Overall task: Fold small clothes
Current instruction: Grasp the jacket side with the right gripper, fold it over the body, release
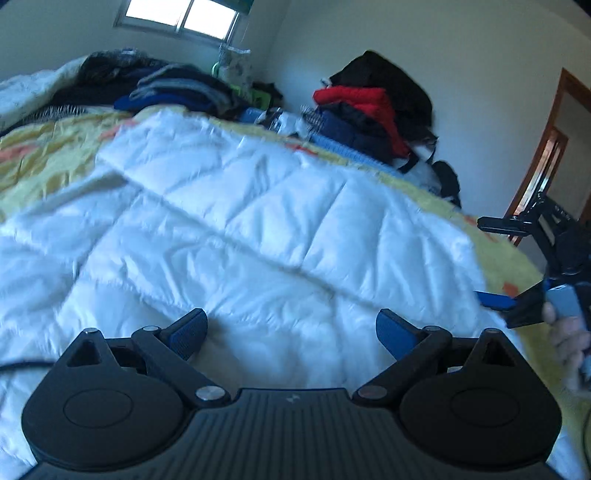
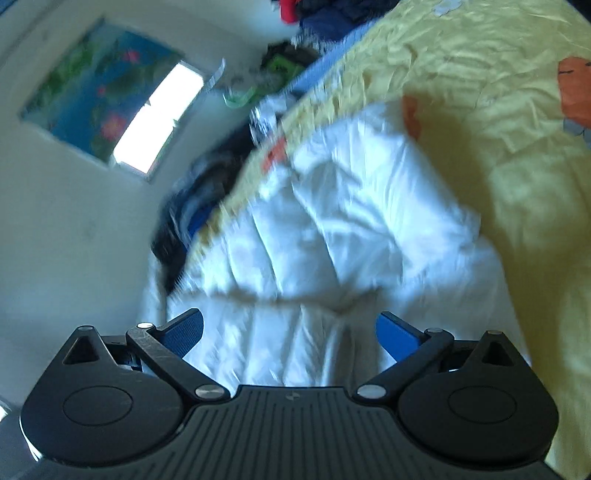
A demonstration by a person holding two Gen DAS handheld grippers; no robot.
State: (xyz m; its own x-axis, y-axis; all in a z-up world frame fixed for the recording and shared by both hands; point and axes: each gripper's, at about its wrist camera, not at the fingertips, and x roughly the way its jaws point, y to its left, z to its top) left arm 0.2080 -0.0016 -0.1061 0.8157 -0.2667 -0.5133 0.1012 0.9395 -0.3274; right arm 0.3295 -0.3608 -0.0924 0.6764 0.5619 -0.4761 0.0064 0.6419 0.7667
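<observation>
A white quilted garment (image 1: 236, 229) lies spread over a yellow bedspread (image 1: 48, 151). My left gripper (image 1: 291, 332) is open and empty, just above the garment's near part. My right gripper (image 2: 290, 332) is open and empty above the garment (image 2: 332, 229), tilted, with the yellow bedspread (image 2: 498, 110) to its right. The right gripper also shows at the right edge of the left wrist view (image 1: 495, 266), held by a hand, open beside the garment's right edge. Both views are blurred.
Piles of dark, blue and red clothes (image 1: 365, 110) sit at the far side of the bed, with more dark clothes (image 1: 155, 85) at the far left. A window (image 1: 181, 14) and a door frame (image 1: 543, 155) are in the walls behind.
</observation>
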